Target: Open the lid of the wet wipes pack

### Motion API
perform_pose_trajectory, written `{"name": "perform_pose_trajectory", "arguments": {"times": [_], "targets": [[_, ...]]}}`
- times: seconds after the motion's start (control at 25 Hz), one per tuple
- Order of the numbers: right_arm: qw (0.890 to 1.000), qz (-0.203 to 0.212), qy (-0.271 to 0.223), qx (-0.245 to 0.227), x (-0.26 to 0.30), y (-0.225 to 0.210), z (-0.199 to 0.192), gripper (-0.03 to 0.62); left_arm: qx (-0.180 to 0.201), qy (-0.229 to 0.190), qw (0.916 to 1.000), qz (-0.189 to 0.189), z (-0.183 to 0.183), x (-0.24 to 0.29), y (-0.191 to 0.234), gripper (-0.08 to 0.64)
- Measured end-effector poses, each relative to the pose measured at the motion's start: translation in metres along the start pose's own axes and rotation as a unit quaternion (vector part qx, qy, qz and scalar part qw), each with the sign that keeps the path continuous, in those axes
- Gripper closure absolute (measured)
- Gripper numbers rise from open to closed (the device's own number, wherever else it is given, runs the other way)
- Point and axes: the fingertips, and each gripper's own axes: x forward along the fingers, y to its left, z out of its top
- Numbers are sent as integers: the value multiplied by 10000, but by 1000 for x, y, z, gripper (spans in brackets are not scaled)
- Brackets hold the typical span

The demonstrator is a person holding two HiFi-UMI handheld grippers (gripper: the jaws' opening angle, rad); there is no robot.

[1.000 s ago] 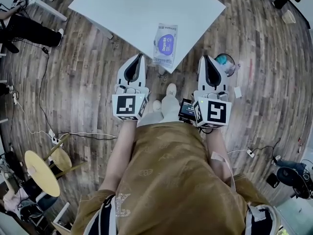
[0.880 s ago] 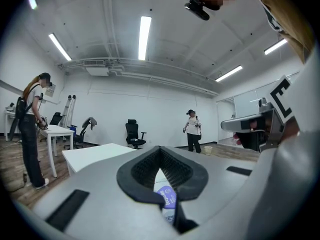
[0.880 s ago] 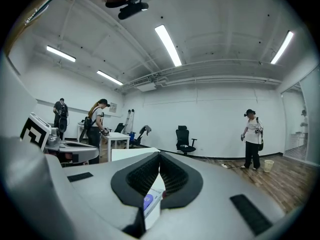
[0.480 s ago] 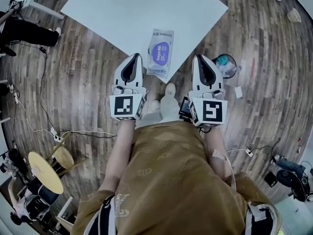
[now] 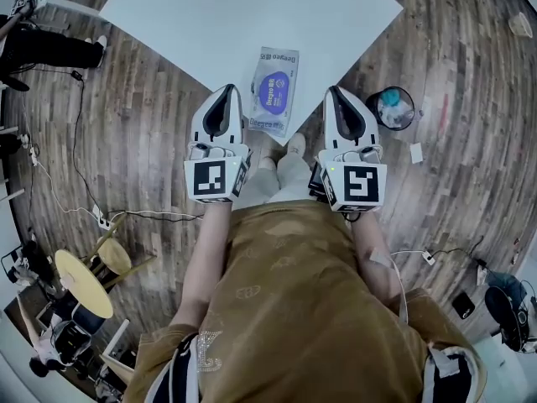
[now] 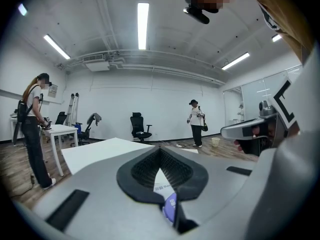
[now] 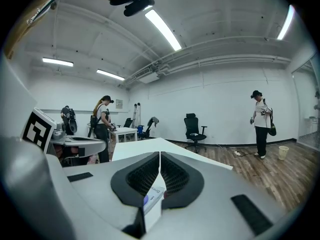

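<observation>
The wet wipes pack (image 5: 274,91), clear with a purple oval lid, lies flat near the pointed front corner of the white table (image 5: 252,15). My left gripper (image 5: 227,90) hovers just left of the pack and my right gripper (image 5: 332,91) just right of it, both apart from it. Each gripper's jaw tips meet with nothing held. In the left gripper view, a strip of the pack (image 6: 170,206) shows through the slit below the left gripper (image 6: 160,146). The right gripper view shows the pack's edge (image 7: 152,196) below the right gripper (image 7: 159,154).
A round bin (image 5: 391,107) stands on the wooden floor right of the table corner. A stool (image 5: 84,282) and cables lie at the lower left. People stand in the room: one at a far desk (image 6: 32,129), one near the back wall (image 6: 196,124), beside an office chair (image 6: 137,129).
Both grippers have moved forward together. Their tips, earlier short of the pack's near end, now flank it on either side. The jaws have stayed shut.
</observation>
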Motion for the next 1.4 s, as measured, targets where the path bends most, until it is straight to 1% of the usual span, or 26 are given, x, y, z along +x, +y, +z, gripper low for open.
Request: {"name": "perform_pose_trajectory", "arguments": {"times": [0.2,0.36,0.52,0.64,0.8,0.96,1.28,1.4], "targets": [[9998,84,180,32,12,7,-10,584,3,36,10000,23,-2,3,10,560],[9994,110,335,67,22,11,-17,583,-15,59,10000,-38,-3,10,15,560],[9977,177,644,151,32,19,-34,583,-49,222,9995,-195,-17,18,16,560],[9950,219,919,334,36,23,-49,583,-58,375,9988,-323,-29,21,13,560],[9876,267,1410,643,42,27,-77,583,-79,635,9968,-468,-51,23,9,560],[9762,351,1855,1071,47,33,-107,581,-64,947,9933,-661,-79,22,2,560],[9595,490,2467,1267,60,53,-146,577,77,1397,9846,-1045,-120,18,-9,560],[9520,577,2652,1417,62,63,-157,549,189,1501,9813,-1187,-130,13,-14,560]]}}
